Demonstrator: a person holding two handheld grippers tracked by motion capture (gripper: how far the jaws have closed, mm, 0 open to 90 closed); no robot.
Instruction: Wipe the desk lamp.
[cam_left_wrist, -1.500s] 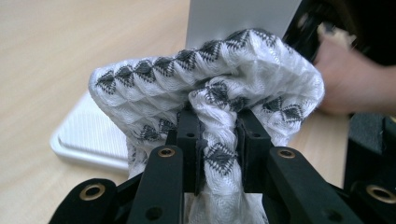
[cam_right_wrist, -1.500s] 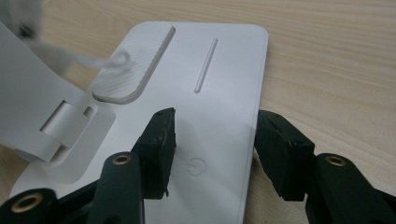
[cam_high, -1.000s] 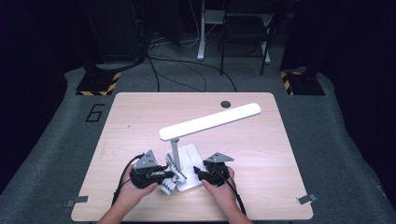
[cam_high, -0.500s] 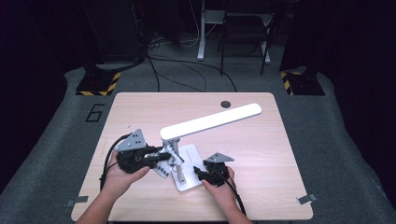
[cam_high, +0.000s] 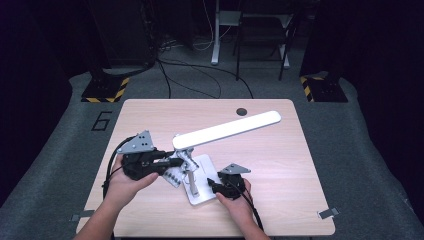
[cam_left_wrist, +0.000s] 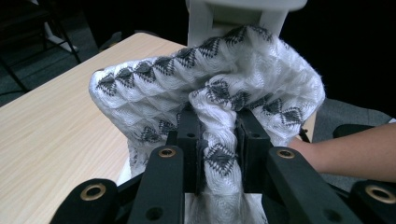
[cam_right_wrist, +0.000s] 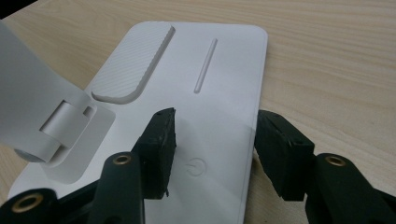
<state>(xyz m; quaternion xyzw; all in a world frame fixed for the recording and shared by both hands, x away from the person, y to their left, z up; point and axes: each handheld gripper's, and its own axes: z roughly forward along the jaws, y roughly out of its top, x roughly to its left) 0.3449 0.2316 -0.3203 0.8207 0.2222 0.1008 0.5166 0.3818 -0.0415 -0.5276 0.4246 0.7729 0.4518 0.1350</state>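
1. Your left tongs are clamped on a white knitted cloth with grey diamond patterning, holding it raised beside the hinge where the stem of the white desk lamp meets its long flat head.
2. In the left gripper view, the cloth bunches between the two black jaws and drapes over them, with the lamp's white joint just above.
3. Your right tongs stand apart, one jaw resting on the flat white rectangular lamp base and the other at its edge, either side of its power symbol.
4. The lamp stands near the front of the pale wooden bench.
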